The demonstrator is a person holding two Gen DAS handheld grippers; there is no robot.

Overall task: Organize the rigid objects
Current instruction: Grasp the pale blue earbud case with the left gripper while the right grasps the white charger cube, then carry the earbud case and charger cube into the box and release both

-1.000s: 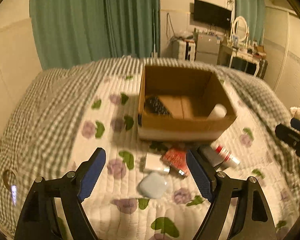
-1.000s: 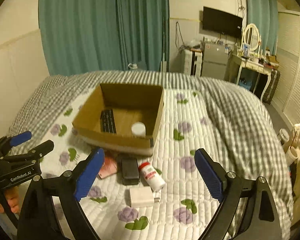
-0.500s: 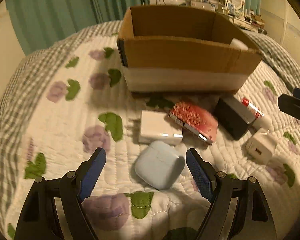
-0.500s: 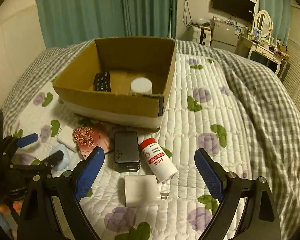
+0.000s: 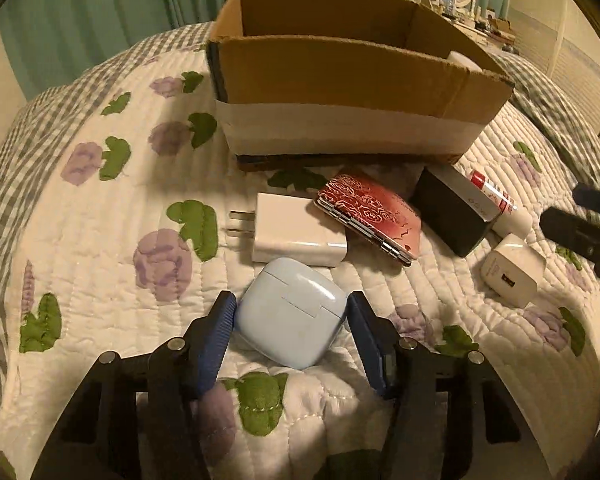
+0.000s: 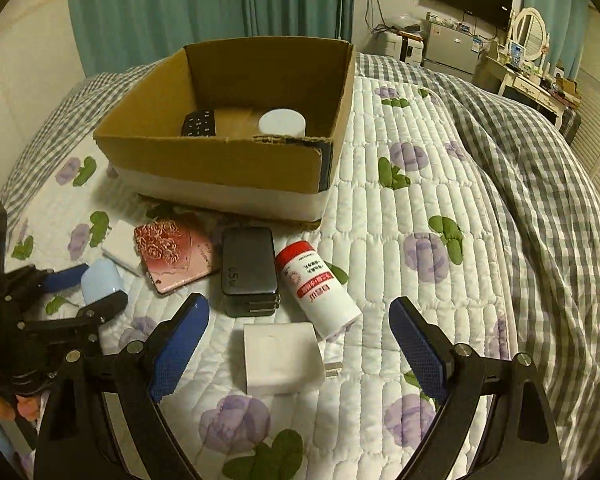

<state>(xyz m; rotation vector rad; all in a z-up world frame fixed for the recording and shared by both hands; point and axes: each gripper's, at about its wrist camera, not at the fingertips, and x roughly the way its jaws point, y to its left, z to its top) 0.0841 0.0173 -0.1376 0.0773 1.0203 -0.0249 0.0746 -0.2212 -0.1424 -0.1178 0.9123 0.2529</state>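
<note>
My left gripper [image 5: 290,312] has closed around a pale blue earbud case [image 5: 290,312] lying on the quilt; its pads touch both sides. The case also shows in the right wrist view [image 6: 100,280] between the left gripper's fingers. My right gripper [image 6: 300,320] is open and empty above a white charger cube [image 6: 280,356], a white pill bottle with a red cap [image 6: 320,284] and a black power bank [image 6: 248,268]. A red patterned case [image 5: 370,212] and a white plug adapter [image 5: 292,232] lie nearby. The cardboard box [image 6: 220,160] holds a remote [image 6: 198,124] and a white jar [image 6: 282,122].
The quilted bedspread [image 6: 400,184] with purple flowers covers the bed; a checked blanket [image 6: 540,168] lies bunched on the right. Green curtains [image 6: 220,8] hang behind. A dresser with a mirror [image 6: 532,36] stands at the far right.
My left gripper has come down and forward and narrowed its jaws onto the blue earbud case. My right gripper has moved lower and closer to the items in front of the box.
</note>
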